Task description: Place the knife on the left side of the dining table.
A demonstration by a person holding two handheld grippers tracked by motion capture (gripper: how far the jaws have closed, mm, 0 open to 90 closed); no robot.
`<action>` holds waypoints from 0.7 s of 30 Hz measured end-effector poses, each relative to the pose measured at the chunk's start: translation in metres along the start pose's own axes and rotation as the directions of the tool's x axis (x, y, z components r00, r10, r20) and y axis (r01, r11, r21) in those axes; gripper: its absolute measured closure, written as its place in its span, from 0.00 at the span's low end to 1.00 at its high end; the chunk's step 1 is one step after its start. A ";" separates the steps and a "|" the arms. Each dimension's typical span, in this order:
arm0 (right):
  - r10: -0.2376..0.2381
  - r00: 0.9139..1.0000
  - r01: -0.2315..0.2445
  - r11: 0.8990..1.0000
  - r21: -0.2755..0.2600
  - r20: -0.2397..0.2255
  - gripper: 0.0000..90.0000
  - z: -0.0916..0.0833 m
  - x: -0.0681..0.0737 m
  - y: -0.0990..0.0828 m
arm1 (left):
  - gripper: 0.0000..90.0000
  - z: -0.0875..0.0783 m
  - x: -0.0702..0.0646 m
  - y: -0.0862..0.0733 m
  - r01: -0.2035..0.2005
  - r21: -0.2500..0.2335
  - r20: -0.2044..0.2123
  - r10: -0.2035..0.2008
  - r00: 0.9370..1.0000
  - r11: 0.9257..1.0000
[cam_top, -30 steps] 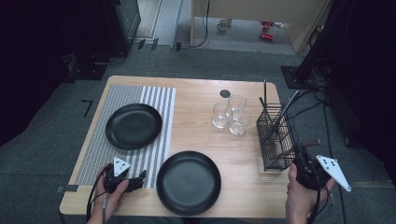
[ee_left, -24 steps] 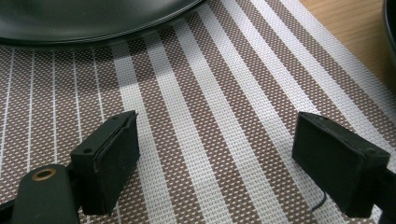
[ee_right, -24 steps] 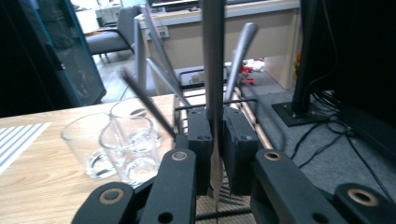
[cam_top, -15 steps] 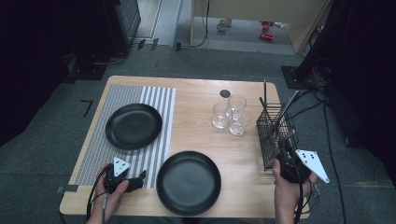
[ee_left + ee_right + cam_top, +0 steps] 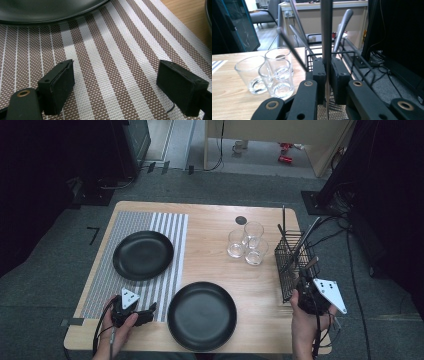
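A thin metal piece of cutlery [image 5: 326,37] is held tight between the jaws of the right hand-held gripper [image 5: 327,75]. It is gripped on its long flat handle, and it stands upright in the black wire basket [image 5: 291,270] at the right side of the tabletop [image 5: 210,235]. Which kind of cutlery it is cannot be told, because its lower end is hidden.

The piece is judged to be light, hard and stiff, so it will not bend. Its smooth metal is likely slippery, so a firm hold on the flat sides is best. Other cutlery leans close by and could be knocked.

The left hand-held gripper [image 5: 122,82] is wide open, with nothing in it, over the striped mat [image 5: 107,50] near a black plate [image 5: 50,10].
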State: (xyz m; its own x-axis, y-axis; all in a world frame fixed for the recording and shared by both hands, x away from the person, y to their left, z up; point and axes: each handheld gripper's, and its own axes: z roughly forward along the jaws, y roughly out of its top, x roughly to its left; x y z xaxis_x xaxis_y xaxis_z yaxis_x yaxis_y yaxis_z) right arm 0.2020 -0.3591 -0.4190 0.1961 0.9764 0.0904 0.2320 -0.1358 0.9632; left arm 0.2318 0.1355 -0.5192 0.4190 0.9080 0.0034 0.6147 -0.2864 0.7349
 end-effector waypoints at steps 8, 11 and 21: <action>0.017 1.000 -0.017 0.999 -0.035 -0.008 0.94 -0.006 -0.008 0.017 | 0.16 0.000 0.000 0.000 0.000 0.000 0.000 0.000 1.000 1.000; 0.014 1.000 -0.014 0.998 -0.053 -0.014 0.94 -0.010 -0.006 0.024 | 0.16 0.000 0.000 0.000 -0.001 0.000 -0.001 0.001 1.000 1.000; 0.001 0.999 -0.005 0.996 -0.093 -0.051 0.94 -0.028 0.003 0.048 | 0.16 0.000 0.000 0.000 0.004 -0.001 -0.003 -0.004 1.000 1.000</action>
State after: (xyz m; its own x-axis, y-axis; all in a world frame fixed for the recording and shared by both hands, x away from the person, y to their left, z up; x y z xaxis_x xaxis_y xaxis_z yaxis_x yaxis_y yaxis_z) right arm 0.1876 -0.3576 -0.3654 0.1476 0.9836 0.1039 0.1413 -0.1249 0.9821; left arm 0.2318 0.1351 -0.5192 0.4150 0.9098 0.0023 0.6155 -0.2826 0.7357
